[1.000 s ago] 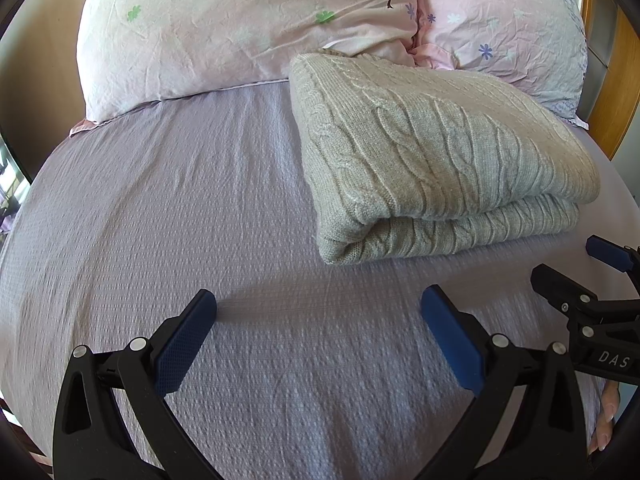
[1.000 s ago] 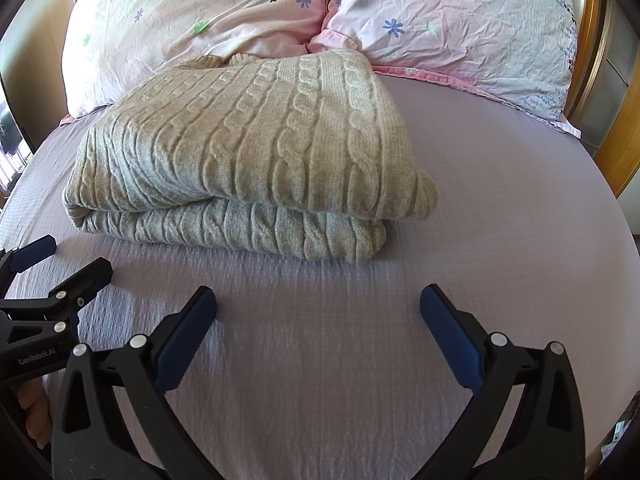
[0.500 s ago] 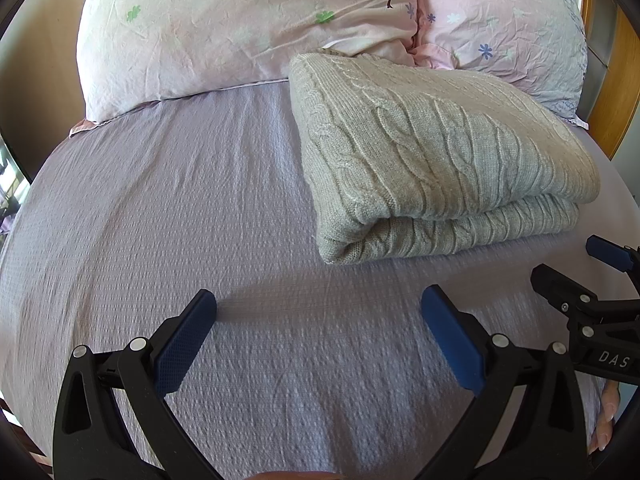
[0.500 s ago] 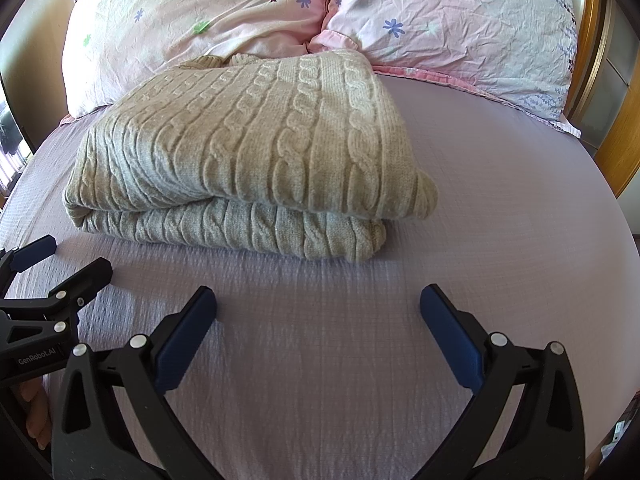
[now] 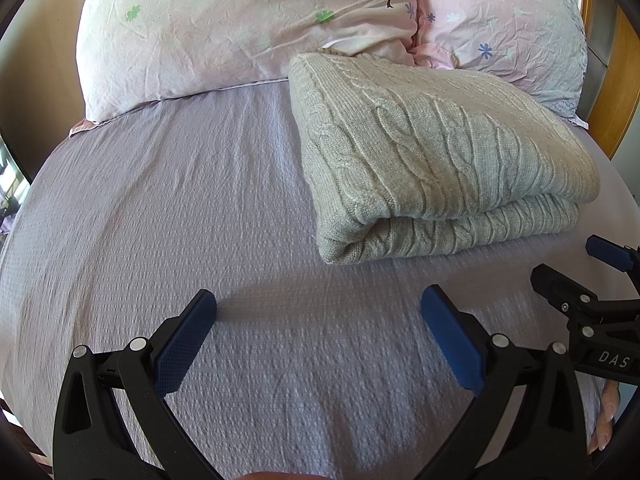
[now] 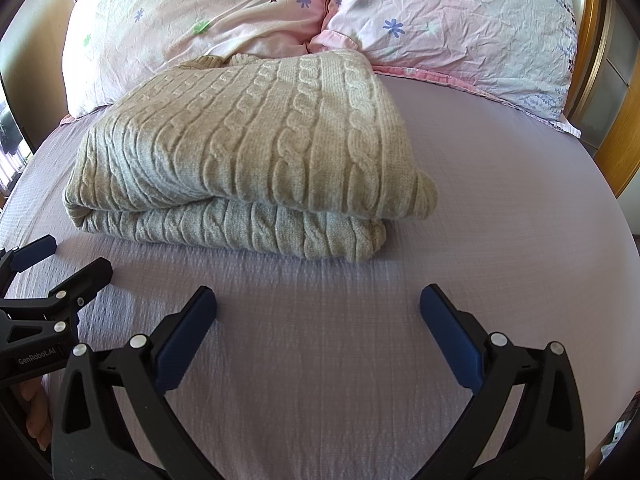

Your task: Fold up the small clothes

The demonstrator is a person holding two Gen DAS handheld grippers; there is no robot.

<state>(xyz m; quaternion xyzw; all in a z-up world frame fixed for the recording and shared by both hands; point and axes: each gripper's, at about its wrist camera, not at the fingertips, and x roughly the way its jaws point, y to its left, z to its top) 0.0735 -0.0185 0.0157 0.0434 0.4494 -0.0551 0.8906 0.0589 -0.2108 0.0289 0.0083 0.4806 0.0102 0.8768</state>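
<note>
A folded beige cable-knit sweater (image 6: pixel 248 152) lies on the lilac bedsheet (image 6: pixel 500 208), long axis crosswise, far end touching the pillows (image 6: pixel 440 20). Left gripper (image 5: pixel 318 320) and right gripper (image 6: pixel 318 320) hover nearby, spread, empty.

Both grippers are showing black plastic arms w/ silver rivets & blue textured pads (image 5: pixel 182 344). White "DAS" on right gripper (image 5: pixel 568 276), "GenRobot.AI" on left gripper (image 6: pixel 60 260). Bare skin behind.

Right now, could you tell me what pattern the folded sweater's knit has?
Cable knit in beige-grey on the sweater, clearest in the right wrist view.
</note>
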